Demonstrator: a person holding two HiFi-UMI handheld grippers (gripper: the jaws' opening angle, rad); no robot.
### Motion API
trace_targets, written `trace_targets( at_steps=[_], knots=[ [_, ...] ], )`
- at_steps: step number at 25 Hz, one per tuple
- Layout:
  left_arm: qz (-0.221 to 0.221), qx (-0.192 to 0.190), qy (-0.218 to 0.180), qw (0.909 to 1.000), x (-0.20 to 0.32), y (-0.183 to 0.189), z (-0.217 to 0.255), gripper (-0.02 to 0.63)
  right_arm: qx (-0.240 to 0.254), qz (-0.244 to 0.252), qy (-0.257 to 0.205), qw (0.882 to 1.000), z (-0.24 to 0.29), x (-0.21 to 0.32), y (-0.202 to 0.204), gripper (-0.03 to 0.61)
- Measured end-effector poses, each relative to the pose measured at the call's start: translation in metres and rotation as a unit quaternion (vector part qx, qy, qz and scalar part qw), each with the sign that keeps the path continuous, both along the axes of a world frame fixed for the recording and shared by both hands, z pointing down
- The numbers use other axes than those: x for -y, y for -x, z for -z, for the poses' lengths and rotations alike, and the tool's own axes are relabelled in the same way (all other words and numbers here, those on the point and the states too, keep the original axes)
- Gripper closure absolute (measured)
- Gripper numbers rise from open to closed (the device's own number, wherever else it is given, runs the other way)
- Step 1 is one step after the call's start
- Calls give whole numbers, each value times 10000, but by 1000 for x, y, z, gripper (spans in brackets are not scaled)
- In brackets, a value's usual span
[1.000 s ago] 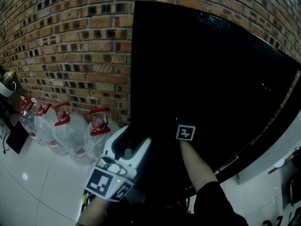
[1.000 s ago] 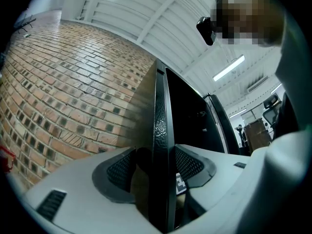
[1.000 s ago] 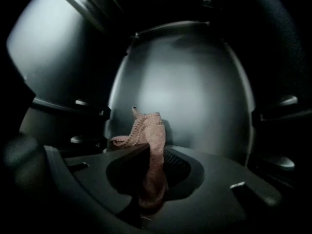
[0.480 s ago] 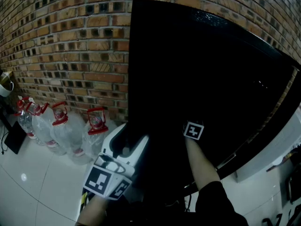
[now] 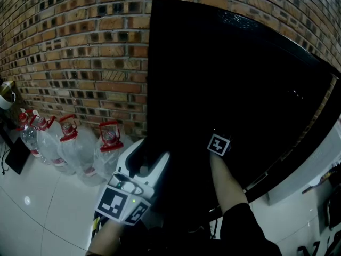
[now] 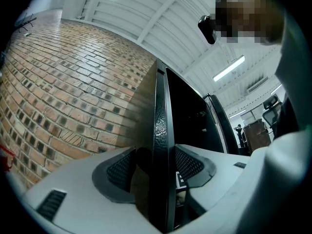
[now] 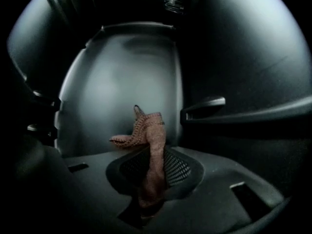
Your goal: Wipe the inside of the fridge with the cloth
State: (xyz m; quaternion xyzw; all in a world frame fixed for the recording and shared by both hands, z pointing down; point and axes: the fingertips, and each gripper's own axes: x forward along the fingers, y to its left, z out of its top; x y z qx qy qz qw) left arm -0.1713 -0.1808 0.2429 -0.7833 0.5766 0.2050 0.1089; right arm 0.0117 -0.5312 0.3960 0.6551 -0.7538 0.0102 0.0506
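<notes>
Looks like a workshop hall: bare brick wall [image 5: 80,52], glossy tiled floor [image 5: 37,207], ribbed metal roof [image 6: 146,4] with strip lights [image 6: 229,68] overhead.

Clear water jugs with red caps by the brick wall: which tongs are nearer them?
Left. The left tongs grip the black fridge door beside the clear red-capped jugs; the right tongs hold a brown cloth inside the fridge, farther away.

Left gripper [image 5: 139,167]: white moulded shell, black hollow inside, small green light [image 5: 133,200] on top. Left marker cube [image 5: 122,207]: black-and-white square patterns. Right gripper [image 7: 152,164]: pale grey shell, rectangular slots, black mesh-textured pads [image 7: 178,169] in dark dished surrounds. Right marker cube [image 5: 218,144]: same pattern style. Right arm: black sleeve [image 5: 242,228], forearm bare.
</notes>
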Motion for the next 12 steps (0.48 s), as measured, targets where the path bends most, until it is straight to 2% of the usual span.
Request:
trace_targets(
  at_steps=[8,12],
  knots=[
    [-68,14,44,10000,1,1,1,365,53,-130,27,9999,4,-1,-4,504],
    [-80,-9,52,10000,1,2,-3,365,382,276,34,9989,-1,-17,3,505]
  ],
)
